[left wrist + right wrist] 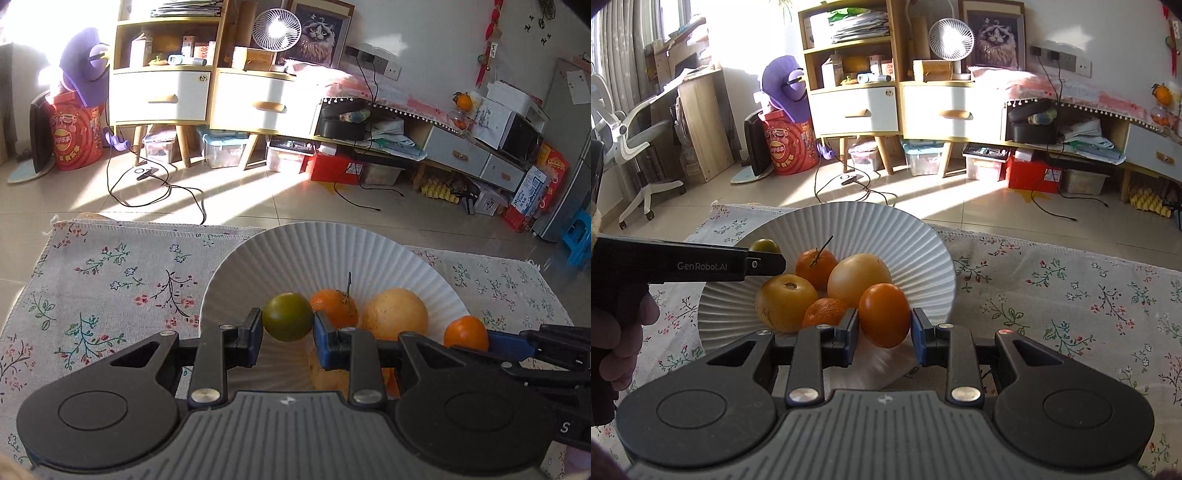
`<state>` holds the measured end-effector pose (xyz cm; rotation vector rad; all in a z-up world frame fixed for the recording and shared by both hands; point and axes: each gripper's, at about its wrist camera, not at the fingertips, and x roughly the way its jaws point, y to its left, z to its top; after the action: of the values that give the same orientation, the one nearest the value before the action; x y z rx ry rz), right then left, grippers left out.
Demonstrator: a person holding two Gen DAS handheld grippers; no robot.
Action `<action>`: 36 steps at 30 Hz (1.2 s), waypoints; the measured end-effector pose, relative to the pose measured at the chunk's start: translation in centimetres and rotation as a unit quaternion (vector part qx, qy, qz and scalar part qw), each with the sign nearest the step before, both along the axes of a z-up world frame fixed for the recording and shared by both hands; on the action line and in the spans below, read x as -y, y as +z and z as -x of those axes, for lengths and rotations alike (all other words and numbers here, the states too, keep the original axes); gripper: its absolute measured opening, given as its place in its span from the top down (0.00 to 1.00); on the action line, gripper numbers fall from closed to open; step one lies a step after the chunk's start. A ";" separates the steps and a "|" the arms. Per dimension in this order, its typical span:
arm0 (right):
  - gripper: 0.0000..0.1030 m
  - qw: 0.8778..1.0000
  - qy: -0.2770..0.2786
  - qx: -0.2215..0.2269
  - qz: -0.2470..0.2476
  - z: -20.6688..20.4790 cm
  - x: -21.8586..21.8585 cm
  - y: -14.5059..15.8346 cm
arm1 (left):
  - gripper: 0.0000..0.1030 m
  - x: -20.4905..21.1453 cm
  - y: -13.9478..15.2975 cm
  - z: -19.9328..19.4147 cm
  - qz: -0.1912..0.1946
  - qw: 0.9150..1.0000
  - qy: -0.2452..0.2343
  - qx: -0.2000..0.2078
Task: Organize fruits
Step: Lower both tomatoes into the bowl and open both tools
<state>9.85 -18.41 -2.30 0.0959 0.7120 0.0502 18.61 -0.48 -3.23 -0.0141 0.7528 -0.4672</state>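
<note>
Both jaws part-open: left gripper clamps green fruit; right gripper clamps orange fruit.

Left gripper grips a green round fruit, pads touching both sides, above the near part of the white fluted plate. On the plate: stemmed orange just behind-right of the green fruit, pale yellow round fruit right of that. Right gripper enters at the plate's right rim, against a small orange fruit. Plate sits on a floral cloth.
</note>
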 end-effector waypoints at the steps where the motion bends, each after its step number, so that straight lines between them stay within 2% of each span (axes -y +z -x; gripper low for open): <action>1: 0.74 1.000 0.000 0.000 -0.001 0.0 0.0 0.0 | 0.70 0.1 0.0 -0.1 -0.001 1.000 -0.001 -0.001; 9: 0.74 1.000 0.004 0.001 -0.001 -0.2 -0.2 0.0 | 0.70 0.2 0.3 -0.6 -0.002 1.000 -0.006 -0.002; 14: 0.70 1.000 0.003 0.005 -0.001 -0.2 -0.2 0.3 | 0.63 0.3 0.5 -0.6 -0.002 1.000 -0.006 0.003; 16: 0.61 1.000 0.001 0.007 0.000 -0.2 -0.1 0.5 | 0.57 0.3 0.5 -0.6 -0.006 1.000 -0.005 0.005; 20: 0.54 1.000 -0.001 0.010 0.002 -0.1 -0.2 0.7 | 0.48 0.4 0.9 -0.4 -0.012 1.000 -0.003 0.014; 26: 0.38 1.000 -0.004 0.011 0.007 0.3 -0.4 1.3 | 0.31 0.4 1.2 0.3 -0.034 0.999 0.001 0.025; 30: 0.29 1.000 -0.003 0.012 0.018 0.6 -0.4 2.1 | 0.11 0.1 1.9 1.1 -0.044 0.998 0.004 0.037; 34: 0.19 1.000 -0.012 0.015 0.018 1.2 -0.2 2.7 | 0.01 -0.2 2.7 1.9 -0.051 0.998 0.005 0.045; 36: 0.16 1.000 -0.017 0.015 0.018 1.4 -0.2 2.9 | 0.01 -0.4 3.0 2.2 -0.052 0.997 0.009 0.048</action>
<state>8.42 -18.24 0.60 0.0715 0.6803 0.0065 16.42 -0.11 -0.26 0.0969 0.6819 -0.4083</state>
